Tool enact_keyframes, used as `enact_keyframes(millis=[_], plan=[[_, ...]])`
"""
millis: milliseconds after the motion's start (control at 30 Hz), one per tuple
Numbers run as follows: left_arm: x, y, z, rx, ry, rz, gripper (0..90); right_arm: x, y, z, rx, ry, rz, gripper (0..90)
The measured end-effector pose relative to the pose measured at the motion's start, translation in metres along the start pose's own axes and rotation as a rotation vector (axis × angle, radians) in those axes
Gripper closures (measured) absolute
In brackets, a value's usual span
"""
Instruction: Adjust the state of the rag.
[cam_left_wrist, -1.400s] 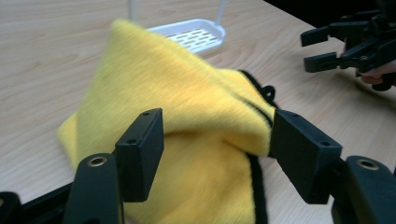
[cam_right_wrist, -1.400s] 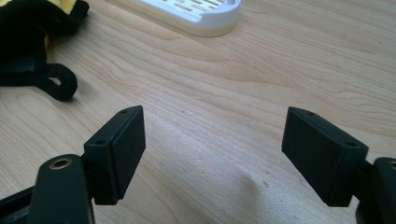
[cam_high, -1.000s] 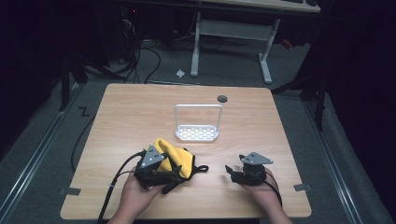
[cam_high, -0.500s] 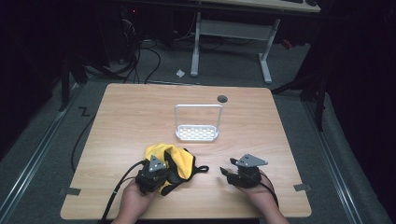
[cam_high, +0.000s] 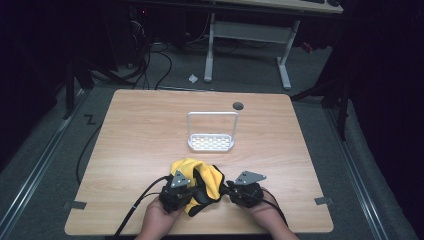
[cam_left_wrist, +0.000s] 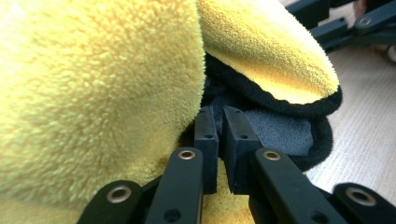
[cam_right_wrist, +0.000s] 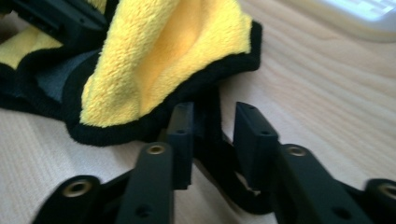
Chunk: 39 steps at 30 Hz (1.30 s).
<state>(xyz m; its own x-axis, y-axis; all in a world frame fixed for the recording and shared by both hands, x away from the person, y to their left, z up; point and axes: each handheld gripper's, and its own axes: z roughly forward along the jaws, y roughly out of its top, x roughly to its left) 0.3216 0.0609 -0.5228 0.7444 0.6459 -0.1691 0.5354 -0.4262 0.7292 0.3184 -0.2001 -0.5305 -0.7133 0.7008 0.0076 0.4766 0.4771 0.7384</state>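
From above, the yellow microfibre cloth (cam_high: 196, 176) lay bunched at lower centre, between both grippers. Left gripper view: the left gripper (cam_left_wrist: 219, 128) had clamped onto a fold. Right gripper view: the right gripper (cam_right_wrist: 212, 123) was closing, black hem between its jaws, not yet pinched; I'd seat it deeper before lifting.

Dim room, lit mainly over a light wooden bench (cam_high: 150, 130) with a round dark grommet hole (cam_high: 238, 106) near its far edge. Grey carpeted floor (cam_high: 45, 170) all around, with a metal floor rail (cam_high: 30, 187) along the left and another on the right. Beyond, a second desk on white legs (cam_high: 283, 65), black cables (cam_high: 150, 60) tangled beneath, a scrap of white paper (cam_high: 193, 78) on the carpet. Grey tape tabs (cam_high: 74, 204) at the near bench corners.
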Motion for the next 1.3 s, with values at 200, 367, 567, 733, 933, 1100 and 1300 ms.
enact_keyframes(millis=[200,367,567,733,933,1100,1300], plan=[[0.002,0.0,-0.005,-0.01,0.004,0.009,86.4,0.002,0.0,0.0,0.014,0.014,-0.008,84.7],[0.007,0.0,-0.02,-0.015,0.015,0.017,86.5,0.001,-0.001,-0.004,0.015,-0.003,-0.011,85.5],[0.016,-0.007,-0.036,-0.038,0.028,-0.005,86.4,-0.008,-0.003,-0.007,0.013,-0.037,-0.001,85.4],[0.033,-0.017,-0.045,-0.066,0.028,-0.071,86.3,-0.021,-0.008,-0.013,0.018,-0.086,0.029,85.3],[0.047,-0.024,-0.049,-0.061,0.039,-0.115,86.2,-0.041,-0.015,-0.023,0.02,-0.146,0.074,85.1],[0.048,-0.029,-0.047,-0.021,0.009,-0.123,86.2,-0.057,-0.021,-0.03,0.028,-0.203,0.086,84.4],[0.032,-0.035,-0.043,0.011,-0.022,-0.092,85.8,-0.067,-0.021,-0.03,0.036,-0.235,0.11,83.3]])
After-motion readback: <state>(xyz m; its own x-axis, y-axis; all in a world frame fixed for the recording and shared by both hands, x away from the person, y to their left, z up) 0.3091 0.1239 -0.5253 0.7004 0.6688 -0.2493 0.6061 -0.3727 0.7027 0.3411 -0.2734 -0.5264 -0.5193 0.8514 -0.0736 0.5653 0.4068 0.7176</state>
